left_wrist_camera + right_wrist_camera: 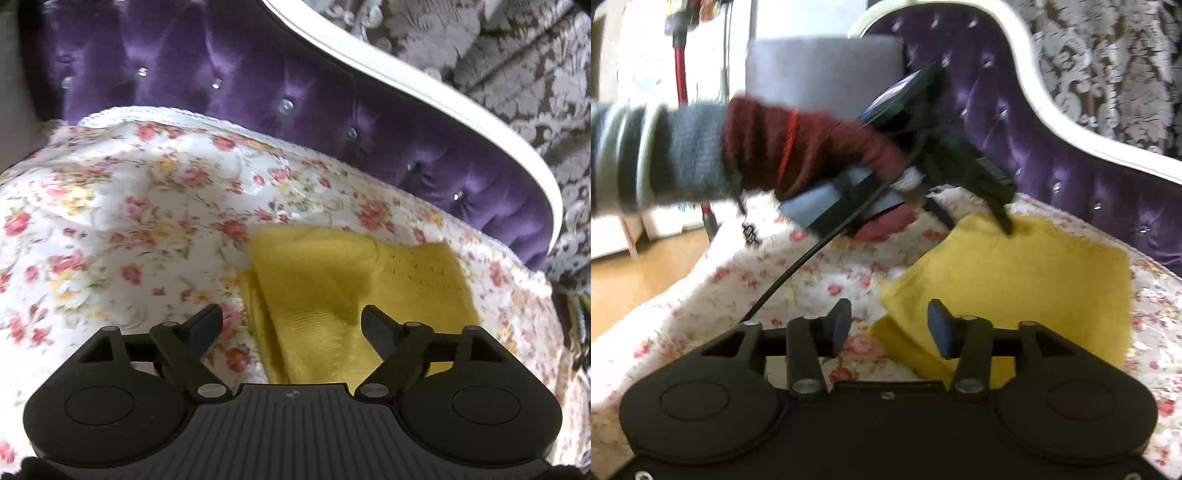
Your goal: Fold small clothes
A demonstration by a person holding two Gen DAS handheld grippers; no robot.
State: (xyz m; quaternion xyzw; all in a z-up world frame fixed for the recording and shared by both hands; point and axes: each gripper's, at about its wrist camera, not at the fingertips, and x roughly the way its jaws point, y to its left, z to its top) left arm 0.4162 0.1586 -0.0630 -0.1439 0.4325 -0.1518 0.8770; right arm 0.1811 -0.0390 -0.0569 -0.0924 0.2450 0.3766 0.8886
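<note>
A small yellow garment (354, 291) lies folded on the floral bedspread (122, 221). My left gripper (291, 319) is open and empty, its jaws spread wide just above the garment's near left part. In the right wrist view the yellow garment (1027, 280) lies flat with a folded layer at its near left corner. My right gripper (890, 325) is open and empty over that near corner. The left gripper (979, 210) shows there too, held by a gloved hand (812, 147), its fingers (1004, 218) down at the garment's far edge.
A purple tufted headboard (295, 110) with a white frame (424, 99) curves behind the bed. Patterned grey wallpaper (517, 55) is beyond it. In the right wrist view a wooden floor (635, 273) and a grey chair back (823, 70) lie left of the bed.
</note>
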